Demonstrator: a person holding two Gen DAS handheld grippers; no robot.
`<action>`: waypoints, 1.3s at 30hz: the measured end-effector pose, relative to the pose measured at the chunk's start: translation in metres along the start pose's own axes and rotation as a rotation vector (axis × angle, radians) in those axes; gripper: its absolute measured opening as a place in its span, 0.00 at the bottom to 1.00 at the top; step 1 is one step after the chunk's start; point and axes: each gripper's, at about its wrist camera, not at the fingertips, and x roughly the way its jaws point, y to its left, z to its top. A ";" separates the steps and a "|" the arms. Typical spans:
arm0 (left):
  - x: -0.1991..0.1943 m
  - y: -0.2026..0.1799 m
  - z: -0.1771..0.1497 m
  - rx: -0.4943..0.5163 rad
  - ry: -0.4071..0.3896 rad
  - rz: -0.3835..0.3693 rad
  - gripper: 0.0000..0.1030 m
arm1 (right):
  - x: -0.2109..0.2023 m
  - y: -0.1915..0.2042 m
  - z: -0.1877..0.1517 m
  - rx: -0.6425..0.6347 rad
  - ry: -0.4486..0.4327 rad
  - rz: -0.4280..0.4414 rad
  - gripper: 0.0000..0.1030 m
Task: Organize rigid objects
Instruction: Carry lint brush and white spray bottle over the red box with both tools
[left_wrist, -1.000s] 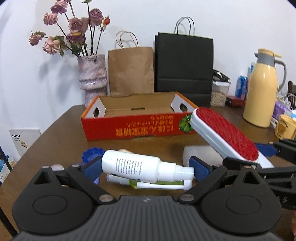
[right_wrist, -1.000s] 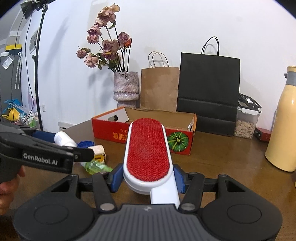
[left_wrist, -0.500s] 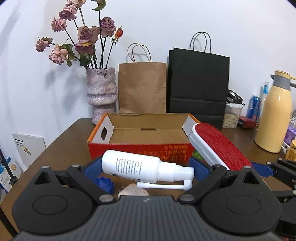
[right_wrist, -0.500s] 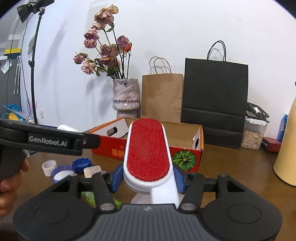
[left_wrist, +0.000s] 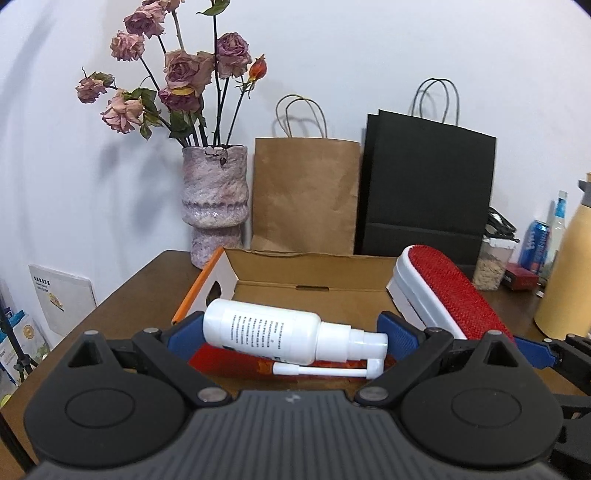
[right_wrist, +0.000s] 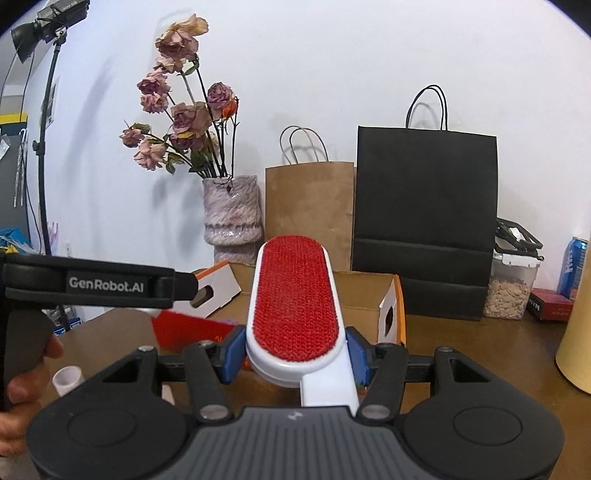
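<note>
1. Brown wooden table (left_wrist: 122, 295) against a white wall; vase of dried roses (left_wrist: 215, 201), brown paper bag (left_wrist: 306, 195) and black paper bag (left_wrist: 428, 188) at the back.
2. Orange cardboard box (left_wrist: 310, 295), open-topped; inside looks bare where visible.
3. Left tool (left_wrist: 291, 338) clamps a white spray bottle (left_wrist: 266, 332) crosswise, over the box's near edge.
4. Right tool (right_wrist: 295, 354), part-closed, grips a red lint brush (right_wrist: 295, 299) at the box's right end.

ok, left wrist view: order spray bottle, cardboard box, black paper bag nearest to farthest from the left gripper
1. spray bottle, clamped crosswise in the left gripper.
2. cardboard box, open, just beyond on the table.
3. black paper bag, upright against the wall, right of centre.
</note>
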 end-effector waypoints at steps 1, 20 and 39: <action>0.005 0.000 0.002 -0.004 -0.001 0.006 0.96 | 0.004 0.000 0.002 -0.001 -0.002 0.000 0.54; 0.083 0.015 0.037 -0.052 0.006 0.085 0.96 | 0.093 -0.008 0.042 -0.024 0.003 0.008 0.54; 0.141 0.020 0.054 -0.037 0.036 0.153 0.96 | 0.157 -0.023 0.070 -0.077 0.083 0.014 0.54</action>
